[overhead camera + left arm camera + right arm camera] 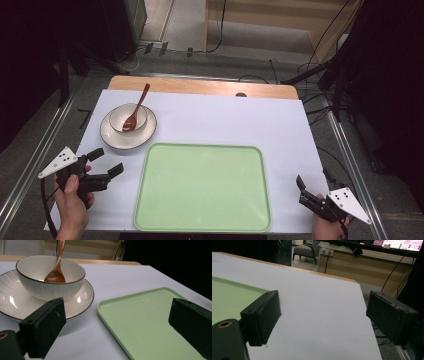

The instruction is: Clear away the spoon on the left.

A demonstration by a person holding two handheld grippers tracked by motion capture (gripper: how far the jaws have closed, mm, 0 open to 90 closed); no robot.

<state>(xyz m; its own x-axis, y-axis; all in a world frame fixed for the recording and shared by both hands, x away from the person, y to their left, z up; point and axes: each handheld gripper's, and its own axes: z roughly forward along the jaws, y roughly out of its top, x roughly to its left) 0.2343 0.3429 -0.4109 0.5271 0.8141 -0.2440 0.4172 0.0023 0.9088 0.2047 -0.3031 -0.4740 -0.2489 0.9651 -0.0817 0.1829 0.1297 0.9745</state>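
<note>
Left gripper (106,161) wide open, empty, right gripper (301,189) likewise

A glossy, glazed ceramic bowl (50,277) with fine ribbing sits on a matching shiny plate (82,293), holding a smooth, polished wooden spoon (56,273). The pale green tray (145,322) looks like matt plastic. A smooth white sheet (225,120) covers the light wooden table (200,86); the gripper jaws are scuffed matt black.

So on the table (210,120) there's one green tray (202,187), one plate (128,131) with one bowl (128,117) on it, and one wooden spoon (136,111) in the bowl. Plus two grippers, left (106,161) and right (300,189).
</note>
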